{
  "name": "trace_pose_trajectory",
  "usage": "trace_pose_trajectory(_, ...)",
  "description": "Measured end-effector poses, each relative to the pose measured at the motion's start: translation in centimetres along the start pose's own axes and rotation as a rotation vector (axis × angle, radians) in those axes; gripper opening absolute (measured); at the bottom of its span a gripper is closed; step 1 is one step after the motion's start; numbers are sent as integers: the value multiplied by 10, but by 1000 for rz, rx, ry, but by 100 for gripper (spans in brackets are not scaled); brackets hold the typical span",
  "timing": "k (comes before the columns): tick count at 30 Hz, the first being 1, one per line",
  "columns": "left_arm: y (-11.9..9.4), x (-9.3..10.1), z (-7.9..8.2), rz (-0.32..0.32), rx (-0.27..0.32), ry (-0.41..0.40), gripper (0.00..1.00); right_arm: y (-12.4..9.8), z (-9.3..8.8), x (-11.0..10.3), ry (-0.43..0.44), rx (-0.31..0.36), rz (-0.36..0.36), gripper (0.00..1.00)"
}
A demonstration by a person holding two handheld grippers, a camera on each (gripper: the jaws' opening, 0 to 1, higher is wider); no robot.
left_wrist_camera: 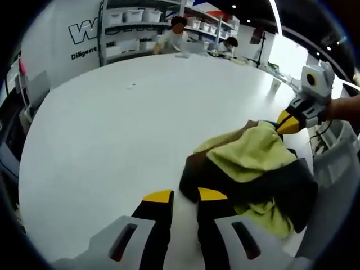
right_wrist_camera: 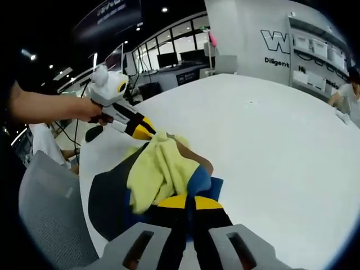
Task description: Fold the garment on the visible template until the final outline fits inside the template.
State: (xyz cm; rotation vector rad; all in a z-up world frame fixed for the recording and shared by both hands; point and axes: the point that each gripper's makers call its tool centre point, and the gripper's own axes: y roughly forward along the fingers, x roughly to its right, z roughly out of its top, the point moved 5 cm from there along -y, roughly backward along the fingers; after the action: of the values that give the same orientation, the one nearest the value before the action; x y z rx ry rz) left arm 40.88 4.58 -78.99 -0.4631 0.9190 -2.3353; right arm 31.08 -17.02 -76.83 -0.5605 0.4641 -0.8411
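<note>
The garment is a crumpled heap of yellow-green, brown and dark cloth on the white table. My left gripper stands just short of its near edge, jaws a little apart with bare table showing between them. In the left gripper view my right gripper comes in from the right, its tip at a raised yellow-green corner. In the right gripper view the garment lies straight ahead, and my right gripper has its jaws together at the blue and dark edge. A flat dark sheet lies under the heap. My left gripper touches the far side.
A grey chair stands close to the table edge beside the heap, also seen as the chair. Two people sit at the table's far side, in front of shelves with bins. A small speck lies mid-table.
</note>
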Motion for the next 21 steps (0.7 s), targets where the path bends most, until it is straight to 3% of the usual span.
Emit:
trace_pose_trajectory(5, 8, 1, 2, -5, -17, 30, 20, 0, 0, 0, 2, -1, 1, 0)
trace_pose_trajectory(11, 12, 0, 3, 38, -33, 123, 22, 1, -2, 0, 6, -1, 1, 0)
trace_pose_trajectory(21, 17, 1, 3, 32, -56, 167, 23, 3, -5, 1, 16, -5, 5, 0)
